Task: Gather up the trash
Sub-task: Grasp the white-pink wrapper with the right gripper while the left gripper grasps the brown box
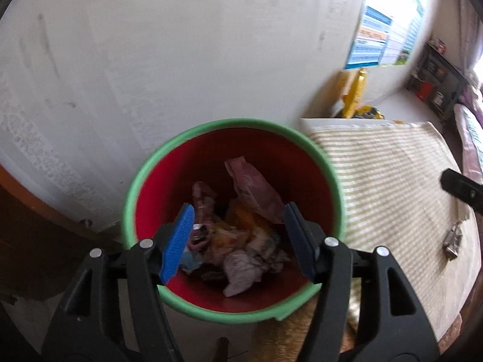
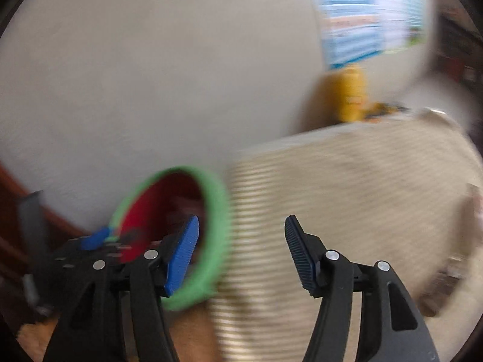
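Note:
A red bin with a green rim (image 1: 145,169) stands against the wall. It holds crumpled trash (image 1: 241,265), among it a pinkish wrapper (image 1: 253,187) and orange scraps. My left gripper (image 1: 238,211) hangs open over the bin's mouth, with nothing between its blue pads. The right wrist view is blurred. In it my right gripper (image 2: 243,226) stands open and empty over the striped mat (image 2: 347,196), just right of the bin's rim (image 2: 220,211). A black part of the right gripper (image 1: 459,187) shows at the right edge of the left wrist view.
The striped mat (image 1: 392,181) lies right of the bin with a small metal object (image 1: 452,241) on it. A white wall (image 1: 181,60) rises behind. A yellow container (image 1: 357,93) stands at the back, a dark shelf (image 1: 434,81) further right. Brown wooden furniture (image 1: 30,226) is at the left.

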The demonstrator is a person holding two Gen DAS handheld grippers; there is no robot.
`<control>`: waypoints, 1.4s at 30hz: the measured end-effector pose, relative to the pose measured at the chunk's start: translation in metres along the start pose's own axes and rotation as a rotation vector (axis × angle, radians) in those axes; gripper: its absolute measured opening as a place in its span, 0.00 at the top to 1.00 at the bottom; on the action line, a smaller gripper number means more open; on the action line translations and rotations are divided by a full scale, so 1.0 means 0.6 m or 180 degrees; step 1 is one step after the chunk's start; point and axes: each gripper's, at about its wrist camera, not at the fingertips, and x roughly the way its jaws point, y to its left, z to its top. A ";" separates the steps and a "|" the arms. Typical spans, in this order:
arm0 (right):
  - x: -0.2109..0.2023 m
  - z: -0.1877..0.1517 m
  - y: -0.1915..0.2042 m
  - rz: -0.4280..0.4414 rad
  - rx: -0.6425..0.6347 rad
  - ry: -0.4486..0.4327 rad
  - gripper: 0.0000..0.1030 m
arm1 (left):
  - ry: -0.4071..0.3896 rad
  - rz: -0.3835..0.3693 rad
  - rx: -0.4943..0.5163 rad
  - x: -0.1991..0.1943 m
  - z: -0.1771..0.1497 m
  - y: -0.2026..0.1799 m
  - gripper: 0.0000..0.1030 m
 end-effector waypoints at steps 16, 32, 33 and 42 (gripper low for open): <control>0.027 -0.017 -0.436 -0.1190 0.1291 0.0409 0.40 | 0.0082 -0.0830 0.1008 -0.044 -0.042 -0.257 0.42; -0.131 -0.144 -0.423 -0.0787 0.1559 -0.0132 0.70 | 0.0338 -0.1492 0.1719 -0.021 -0.104 -0.508 0.43; -0.143 -0.160 -0.421 -0.0778 0.1621 -0.0164 0.70 | 0.0357 -0.1534 0.1776 -0.016 -0.111 -0.527 0.43; -0.190 -0.238 -0.392 -0.0686 0.1816 -0.0213 0.69 | 0.0563 -0.1493 0.2051 0.038 -0.140 -0.639 0.43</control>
